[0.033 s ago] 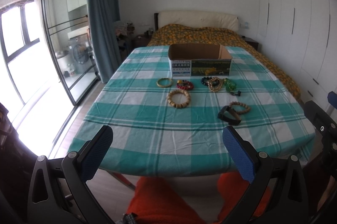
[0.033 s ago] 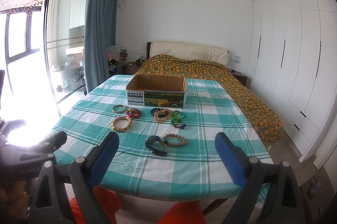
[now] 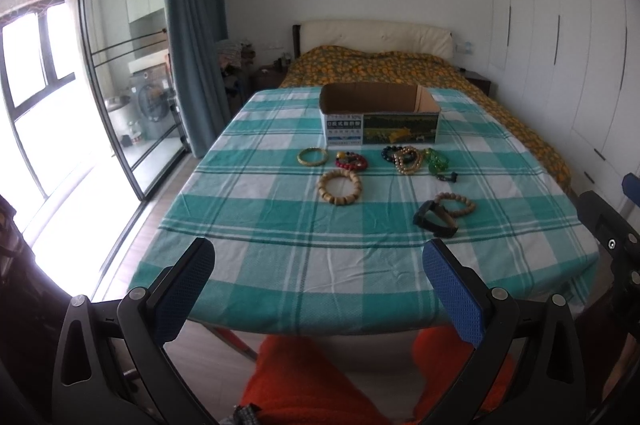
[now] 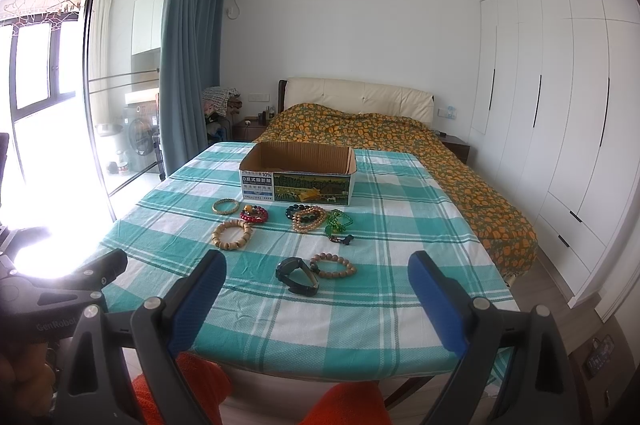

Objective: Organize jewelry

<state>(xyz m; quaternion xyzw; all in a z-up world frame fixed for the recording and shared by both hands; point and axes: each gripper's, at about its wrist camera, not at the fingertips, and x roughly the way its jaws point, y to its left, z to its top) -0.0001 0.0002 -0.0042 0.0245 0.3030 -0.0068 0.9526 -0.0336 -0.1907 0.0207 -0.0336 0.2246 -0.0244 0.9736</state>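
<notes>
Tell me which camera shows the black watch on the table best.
The right wrist view: the black watch lies near the picture's middle, its strap loop clear. The left wrist view shows it off to the right, smaller.

One open cardboard box (image 3: 380, 119) at the far centre, one black watch (image 3: 434, 219) at the near right, seven bracelets in all, among them three of wooden beads (image 3: 340, 186), two grippers.
</notes>
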